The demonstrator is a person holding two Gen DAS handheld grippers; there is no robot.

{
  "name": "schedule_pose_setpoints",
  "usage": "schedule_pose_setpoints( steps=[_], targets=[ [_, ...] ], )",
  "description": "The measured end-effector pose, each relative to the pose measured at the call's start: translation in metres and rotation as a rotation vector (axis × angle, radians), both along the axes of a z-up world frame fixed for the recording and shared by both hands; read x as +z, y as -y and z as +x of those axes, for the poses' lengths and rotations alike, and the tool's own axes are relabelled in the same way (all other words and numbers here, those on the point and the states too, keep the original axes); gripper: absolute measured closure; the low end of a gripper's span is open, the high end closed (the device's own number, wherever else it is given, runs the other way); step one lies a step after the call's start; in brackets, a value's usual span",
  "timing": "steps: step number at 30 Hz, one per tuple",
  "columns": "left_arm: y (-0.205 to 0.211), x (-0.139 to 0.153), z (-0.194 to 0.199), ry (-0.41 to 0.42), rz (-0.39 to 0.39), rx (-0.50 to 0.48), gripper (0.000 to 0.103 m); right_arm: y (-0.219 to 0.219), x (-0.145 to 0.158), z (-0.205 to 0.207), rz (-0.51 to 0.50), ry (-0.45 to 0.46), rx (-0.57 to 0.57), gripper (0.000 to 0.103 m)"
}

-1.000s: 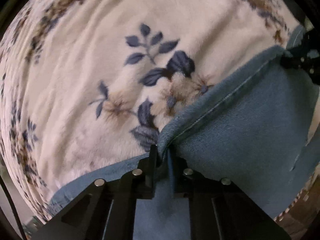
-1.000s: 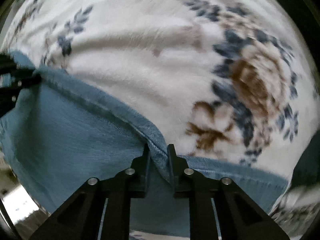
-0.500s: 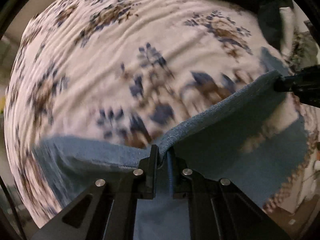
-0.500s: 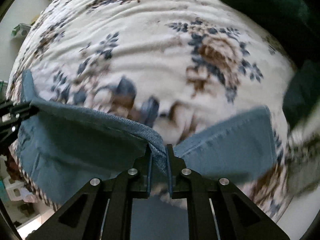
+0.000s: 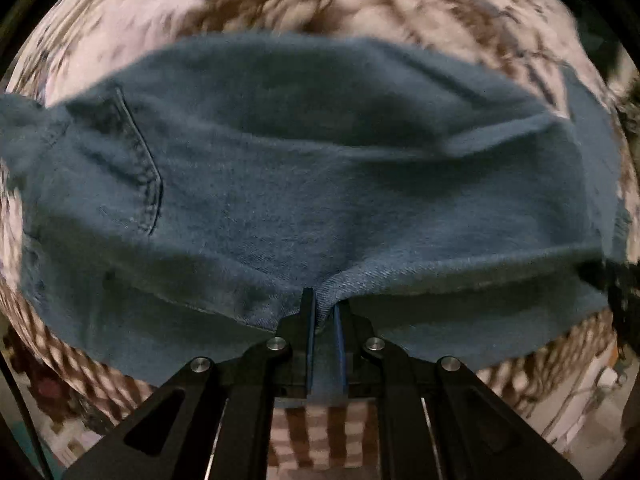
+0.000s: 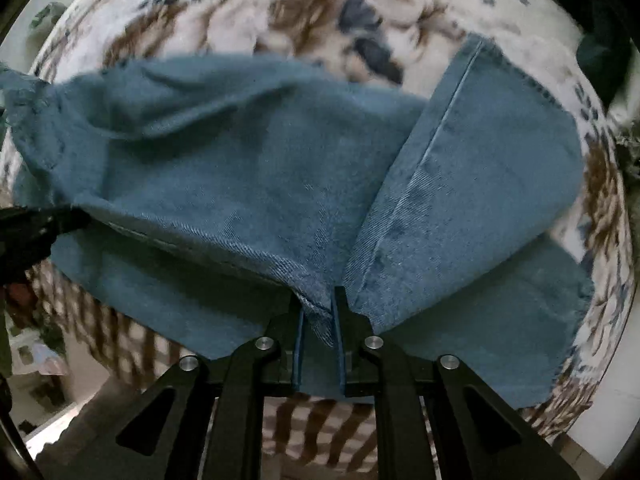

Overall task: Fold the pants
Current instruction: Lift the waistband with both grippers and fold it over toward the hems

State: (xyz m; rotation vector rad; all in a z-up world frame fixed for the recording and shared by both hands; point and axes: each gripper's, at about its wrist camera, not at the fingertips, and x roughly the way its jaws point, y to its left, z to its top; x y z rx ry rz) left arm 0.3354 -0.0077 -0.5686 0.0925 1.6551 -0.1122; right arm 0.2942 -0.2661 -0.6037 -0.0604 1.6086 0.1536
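My left gripper is clenched on a hem edge of the blue denim pants; my right gripper pinches the same edge further along — fabric bunched between both jaws. The pants spread over the floral blanket, whose bare margin shows beyond the far edge — frames blurred.

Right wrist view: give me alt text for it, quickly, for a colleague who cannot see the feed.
The right gripper is shut on a bunched edge of blue denim pants, which spread over a floral blanket. A seamed panel fans out to the right, and the left gripper pinches the same edge at far left.
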Motion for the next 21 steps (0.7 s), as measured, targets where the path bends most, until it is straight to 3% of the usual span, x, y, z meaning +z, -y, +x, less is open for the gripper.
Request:
schedule_pose_setpoints(
  steps=[6, 8, 10, 11, 12, 13, 17, 21],
  targets=[
    [0.005, -0.009, -0.010, 0.034, 0.053, 0.026, 0.092, -0.006, -0.024, -0.018, -0.014, -0.029, -0.001, 0.083],
    [0.006, 0.003, -0.016, 0.057, 0.063, 0.049, 0.080, -0.009, -0.018, -0.021, -0.005, -0.030, 0.000, 0.065],
    [0.002, 0.017, -0.026, 0.066, 0.027, 0.096, 0.052, -0.010, -0.006, -0.027, 0.089, -0.047, -0.036, 0.012],
    [0.000, 0.026, -0.032, 0.074, 0.010, 0.125, 0.043, -0.010, 0.003, -0.032, 0.131, -0.043, -0.057, 0.007],
    [-0.003, 0.035, -0.037, 0.089, 0.003, 0.145, 0.021, -0.011, 0.009, -0.036, 0.146, -0.033, -0.065, 0.007],
    [-0.004, 0.044, -0.041, 0.109, -0.001, 0.162, 0.013, -0.010, 0.018, -0.041, 0.162, -0.023, -0.080, 0.007],
    [-0.002, 0.078, -0.048, 0.218, 0.053, 0.185, 0.012, 0.012, 0.057, -0.053, 0.233, 0.028, -0.248, 0.007],
    [0.007, 0.076, -0.016, 0.308, 0.206, 0.125, 0.011, 0.046, 0.069, -0.013, 0.084, 0.106, -0.391, 0.007]
  ],
)
